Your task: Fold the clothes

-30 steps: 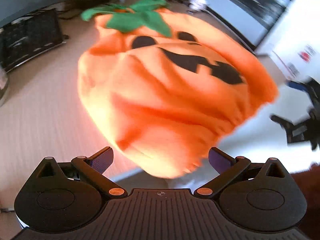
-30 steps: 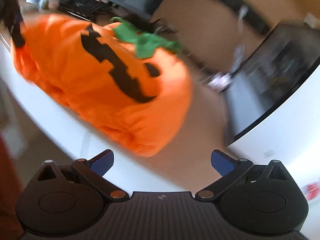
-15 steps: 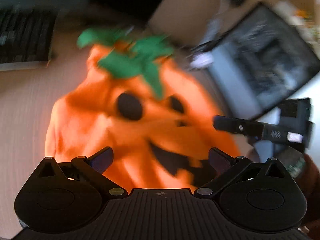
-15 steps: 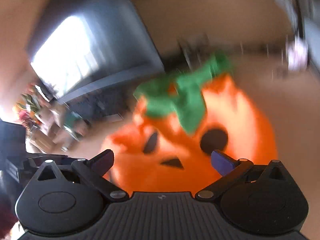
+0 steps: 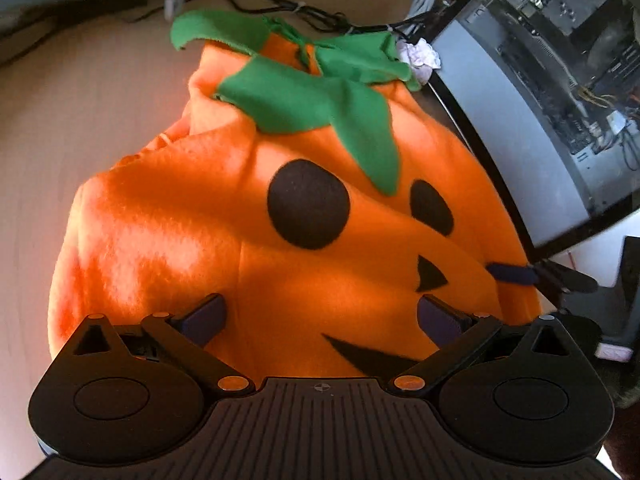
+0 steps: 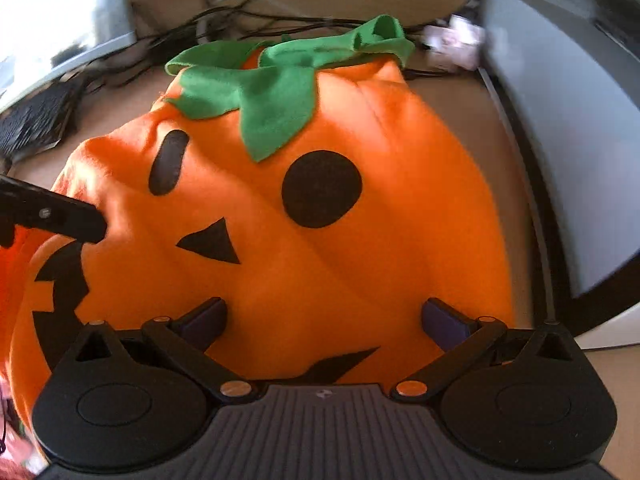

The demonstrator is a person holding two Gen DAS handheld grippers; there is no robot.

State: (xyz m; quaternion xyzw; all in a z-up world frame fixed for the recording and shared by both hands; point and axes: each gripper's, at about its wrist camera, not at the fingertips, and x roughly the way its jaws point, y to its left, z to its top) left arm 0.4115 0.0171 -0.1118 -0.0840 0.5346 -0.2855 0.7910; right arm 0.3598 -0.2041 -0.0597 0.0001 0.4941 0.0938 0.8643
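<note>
Our pumpkin costume point(image 5: 256, 240) lay on the counter point(image 5: 80, 128), green collar point(image 5: 304, 100) far, hem near. Left gripper point(image 5: 320, 314) and right gripper point(image 6: 324, 314) both hovered over that near hem, jaws apart, equally close.

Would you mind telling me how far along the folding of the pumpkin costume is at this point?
Done: the pumpkin costume lies face-up on the desk, green collar at the far end. In hand: the left gripper and right gripper are both open at its near edge, gripping nothing. Left: every fold; the fabric is puffy and rumpled, with no crease.
</note>
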